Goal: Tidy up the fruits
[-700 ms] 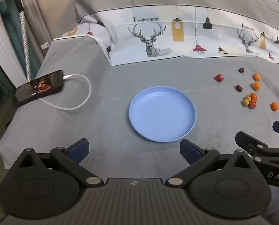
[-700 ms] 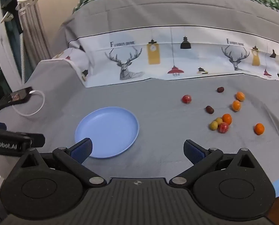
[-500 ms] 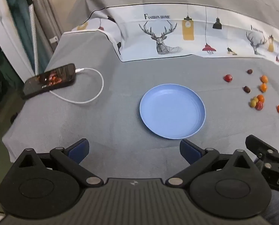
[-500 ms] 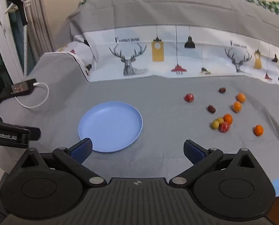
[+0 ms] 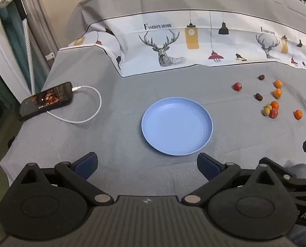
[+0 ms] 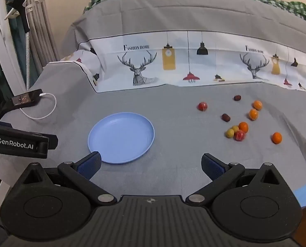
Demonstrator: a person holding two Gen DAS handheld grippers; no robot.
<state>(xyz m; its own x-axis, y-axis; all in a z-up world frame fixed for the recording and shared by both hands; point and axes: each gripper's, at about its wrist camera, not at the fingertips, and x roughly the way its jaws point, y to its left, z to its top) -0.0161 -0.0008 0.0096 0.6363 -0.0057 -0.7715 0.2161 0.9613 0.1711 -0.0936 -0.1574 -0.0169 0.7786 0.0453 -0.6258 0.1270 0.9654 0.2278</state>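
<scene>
An empty blue plate (image 5: 176, 126) sits on the grey cloth; it also shows in the right wrist view (image 6: 121, 136). Several small fruits lie to its right: orange ones (image 6: 243, 126), red ones (image 6: 202, 106), dark ones (image 6: 225, 117) and yellow-green ones (image 6: 229, 133). The same cluster (image 5: 272, 109) shows at the right of the left wrist view. My left gripper (image 5: 146, 164) is open and empty, just short of the plate. My right gripper (image 6: 151, 163) is open and empty, near the plate's front edge, well short of the fruits.
A black phone (image 5: 47, 100) on a white charging cable (image 5: 91, 111) lies at the left of the cloth. A printed deer-pattern sheet (image 5: 194, 47) rises behind. The cloth's left edge (image 5: 6, 156) drops off. A blue strip (image 6: 305, 193) shows at the right.
Both views have shifted slightly; the plate and the fruits sit a little differently in frame. Both grippers stay open and empty. Nothing on the cloth has moved.
</scene>
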